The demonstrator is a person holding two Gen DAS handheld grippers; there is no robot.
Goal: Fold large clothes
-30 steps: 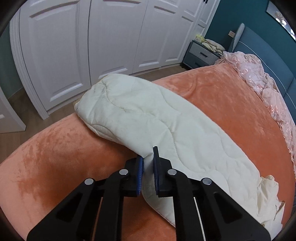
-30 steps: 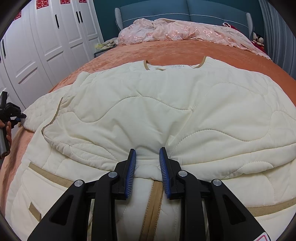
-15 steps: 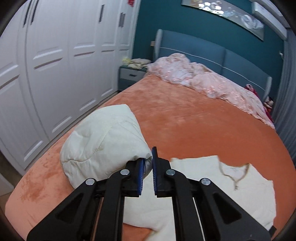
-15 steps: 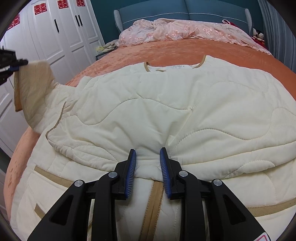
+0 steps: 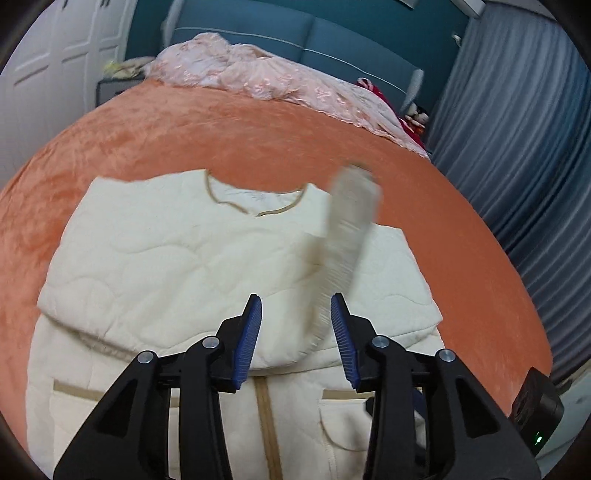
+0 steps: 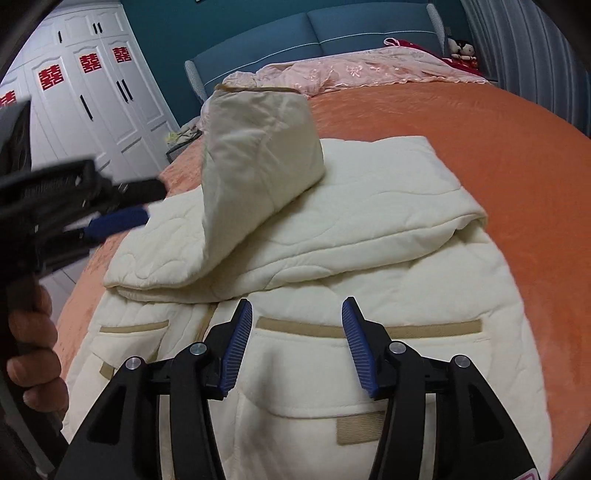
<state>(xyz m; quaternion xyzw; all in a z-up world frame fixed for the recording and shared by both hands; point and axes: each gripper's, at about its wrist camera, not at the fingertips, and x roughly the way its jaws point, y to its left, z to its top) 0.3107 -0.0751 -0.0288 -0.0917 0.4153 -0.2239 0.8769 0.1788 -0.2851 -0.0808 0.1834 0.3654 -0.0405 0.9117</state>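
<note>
Bedroom. Orange plush bedspread (image 5: 258,125) covers the bed ahead of the tongs. Blue padded headboard (image 6: 332,29) against teal wall (image 6: 162,33) beyond. White wardrobe doors (image 6: 92,92) with red paper cutouts, left. Grey-blue curtains (image 5: 524,147), right. Dim indoor light.

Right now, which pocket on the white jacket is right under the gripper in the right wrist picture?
The big pocket with the long tan strip, under the open right gripper. The other pocket sits off to the left.
</note>
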